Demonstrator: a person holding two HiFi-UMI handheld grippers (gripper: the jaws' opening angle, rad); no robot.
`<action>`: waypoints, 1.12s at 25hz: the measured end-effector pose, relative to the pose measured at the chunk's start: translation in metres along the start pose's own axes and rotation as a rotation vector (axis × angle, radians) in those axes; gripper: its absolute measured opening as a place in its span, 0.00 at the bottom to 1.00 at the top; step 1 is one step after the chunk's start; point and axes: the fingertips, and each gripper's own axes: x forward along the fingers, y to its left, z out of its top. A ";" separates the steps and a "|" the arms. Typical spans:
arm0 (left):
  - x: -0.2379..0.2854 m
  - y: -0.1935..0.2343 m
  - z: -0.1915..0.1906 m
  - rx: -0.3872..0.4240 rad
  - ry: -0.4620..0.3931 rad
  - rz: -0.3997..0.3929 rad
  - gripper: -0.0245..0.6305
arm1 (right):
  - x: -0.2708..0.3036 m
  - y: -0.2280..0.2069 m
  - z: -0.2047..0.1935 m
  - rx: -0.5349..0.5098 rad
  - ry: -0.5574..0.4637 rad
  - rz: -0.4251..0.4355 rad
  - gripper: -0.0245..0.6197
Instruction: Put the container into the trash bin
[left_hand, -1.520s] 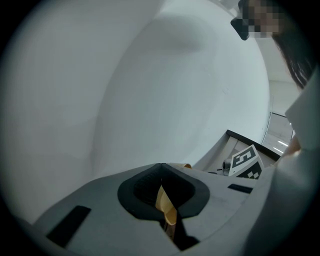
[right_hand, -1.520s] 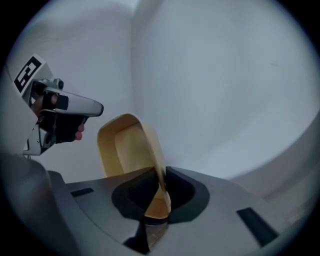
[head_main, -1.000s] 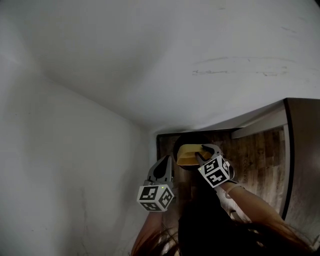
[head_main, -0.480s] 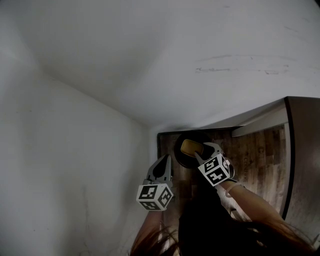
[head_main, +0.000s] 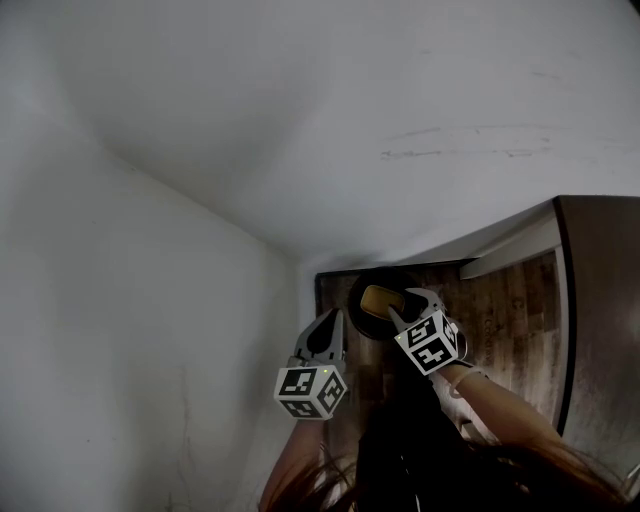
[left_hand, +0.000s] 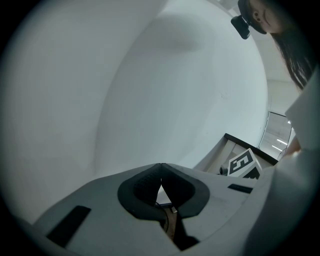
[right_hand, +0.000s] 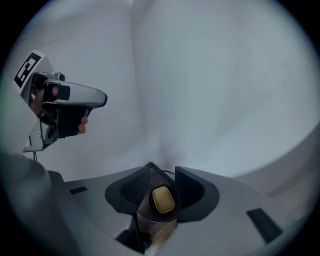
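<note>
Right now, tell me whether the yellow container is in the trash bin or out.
In: the yellow container lies down inside the dark trash bin.

The container (head_main: 382, 299) has dropped free — now down inside the trash bin (head_main: 353, 300).

Two grippers in play, the left gripper (head_main: 330, 318) and the right gripper (head_main: 412, 297), two jaws apiece, and the right pair is closing a touch with nothing pinched between them. Two marker cubes, one marker cube (head_main: 312, 392) on the left, a second marker cube (head_main: 431, 343) on the right. One yellow container (head_main: 378, 298). One trash bin (head_main: 354, 305). One bare forearm (head_main: 500, 405). Two white walls, left wall (head_main: 120, 350) and far wall (head_main: 400, 100).
</note>
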 end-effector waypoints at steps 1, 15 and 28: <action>-0.002 -0.002 0.003 0.004 0.000 -0.002 0.07 | -0.004 0.000 0.003 0.000 -0.003 -0.002 0.29; -0.028 -0.045 0.053 0.061 -0.019 -0.059 0.07 | -0.070 0.011 0.044 0.033 -0.075 -0.041 0.25; -0.073 -0.092 0.103 0.122 -0.053 -0.093 0.07 | -0.153 0.021 0.089 0.100 -0.189 -0.108 0.21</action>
